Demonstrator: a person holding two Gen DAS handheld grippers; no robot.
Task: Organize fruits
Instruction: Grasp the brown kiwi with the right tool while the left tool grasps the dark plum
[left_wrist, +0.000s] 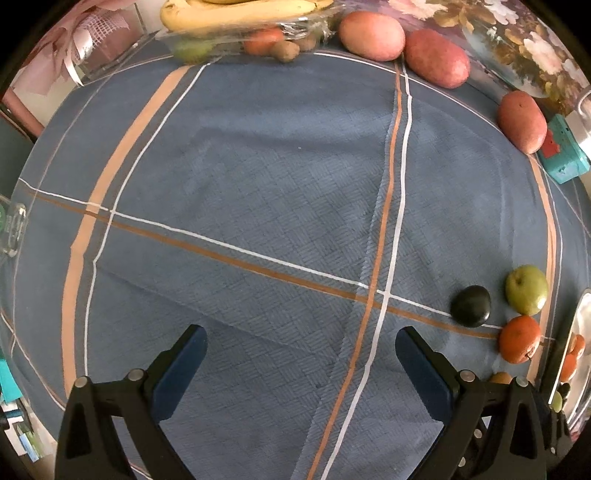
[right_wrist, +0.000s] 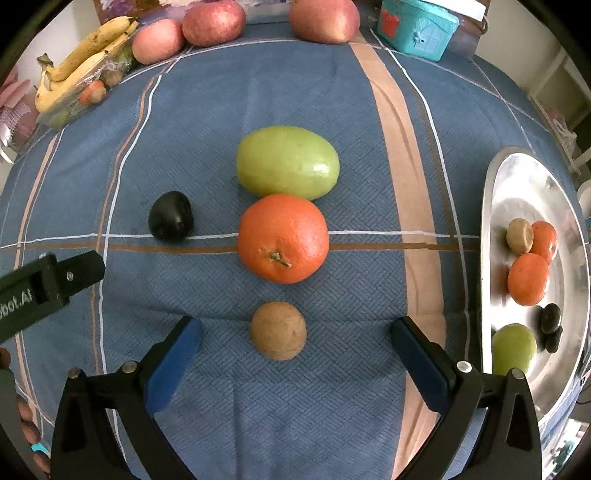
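Observation:
My right gripper (right_wrist: 295, 334) stands open over the blue cloth, its fingers either side of a small brown fruit (right_wrist: 279, 329) without touching it. Beyond that lie an orange (right_wrist: 283, 238), a green fruit (right_wrist: 287, 161) and, to the left, a dark plum (right_wrist: 170, 216). A silver tray (right_wrist: 517, 177) at the right holds two oranges, a brown fruit, a green fruit and dark plums. My left gripper (left_wrist: 301, 347) is open and empty above bare cloth; the plum (left_wrist: 471, 306), green fruit (left_wrist: 526, 290) and orange (left_wrist: 520, 339) lie to its right.
Bananas (right_wrist: 79, 55) on a clear tray of mixed fruit sit at the far left. Three large red fruits (right_wrist: 213, 22) line the far edge beside a teal box (right_wrist: 419, 27). The left gripper's body (right_wrist: 48, 284) shows at the left of the right wrist view.

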